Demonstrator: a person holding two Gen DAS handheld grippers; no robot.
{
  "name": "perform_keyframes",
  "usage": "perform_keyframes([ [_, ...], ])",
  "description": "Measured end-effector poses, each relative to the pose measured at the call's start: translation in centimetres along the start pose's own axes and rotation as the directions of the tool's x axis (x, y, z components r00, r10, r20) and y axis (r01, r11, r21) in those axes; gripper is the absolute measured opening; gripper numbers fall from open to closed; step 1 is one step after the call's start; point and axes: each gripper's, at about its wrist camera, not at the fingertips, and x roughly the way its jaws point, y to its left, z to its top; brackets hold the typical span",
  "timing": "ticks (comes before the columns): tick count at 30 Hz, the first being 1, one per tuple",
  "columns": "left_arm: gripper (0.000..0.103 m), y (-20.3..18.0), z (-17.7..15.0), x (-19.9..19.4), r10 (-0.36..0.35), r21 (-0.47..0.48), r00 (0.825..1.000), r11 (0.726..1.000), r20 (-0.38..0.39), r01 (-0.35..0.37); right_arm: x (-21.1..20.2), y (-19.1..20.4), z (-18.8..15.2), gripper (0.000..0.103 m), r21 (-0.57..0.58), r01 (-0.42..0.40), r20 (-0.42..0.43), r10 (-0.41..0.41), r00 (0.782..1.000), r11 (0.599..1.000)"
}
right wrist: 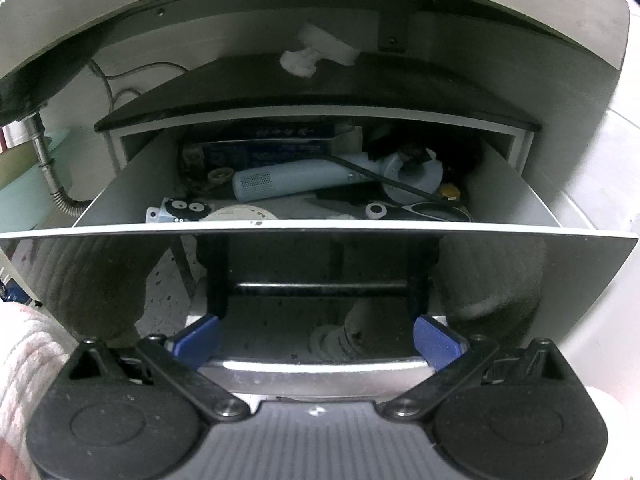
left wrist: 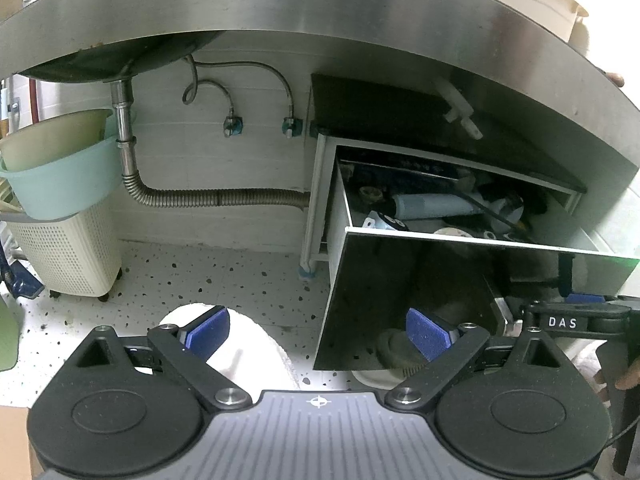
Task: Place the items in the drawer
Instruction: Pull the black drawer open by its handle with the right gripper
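Note:
The drawer [right wrist: 320, 227] stands pulled out under a steel counter [left wrist: 320, 4]. Its glossy black front [left wrist: 400, 280] reflects the room. Inside lie a pale blue hair-dryer-like device [right wrist: 292, 180], black-handled scissors [right wrist: 420, 210], a dark blue box [right wrist: 272, 148] and a small card with cartoon eyes [right wrist: 180, 210]. My right gripper [right wrist: 318, 338] is open just in front of the drawer front, its blue pads [right wrist: 440, 340] on either side of the silver handle [right wrist: 316, 368]. My left gripper [left wrist: 318, 336] is open and holds nothing, low over the floor to the left of the drawer.
A drain pipe [left wrist: 124, 128] and corrugated hose [left wrist: 224, 198] run under the sink on the left. A teal basin [left wrist: 64, 176] sits on a cream perforated basket [left wrist: 68, 252]. A white slipper [left wrist: 248, 352] rests on the speckled floor [left wrist: 224, 272]. A white plastic part [right wrist: 316, 54] lies on the cabinet top.

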Motion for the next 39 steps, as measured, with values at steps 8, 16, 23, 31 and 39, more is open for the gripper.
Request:
perform_keyframes([
  [8,0.096,0.0,0.0,0.0,-0.003,-0.002,1.000,1.000,0.003,0.003,0.0,0.0,0.0,0.103,0.000,-0.002,-0.006,0.002,1.000,1.000],
  [16,0.096,0.1,0.0,-0.1,-0.008,-0.006,1.000,1.000,0.008,0.008,0.0,0.0,0.1,0.103,0.002,-0.004,-0.014,0.004,1.000,1.000],
  [23,0.096,0.2,0.1,-0.1,-0.013,-0.012,1.000,1.000,0.010,0.013,0.1,-0.2,0.4,0.103,0.001,-0.008,-0.034,0.008,0.999,1.000],
  [31,0.096,0.3,0.2,-0.2,-0.024,-0.013,0.999,1.000,0.022,0.025,0.2,-0.3,0.7,0.103,0.002,-0.009,-0.058,0.009,0.998,1.000],
  [39,0.096,0.3,0.4,-0.1,-0.038,-0.010,0.999,0.999,0.028,0.038,0.4,-0.4,0.8,0.103,-0.001,-0.015,-0.062,0.014,0.998,1.000],
])
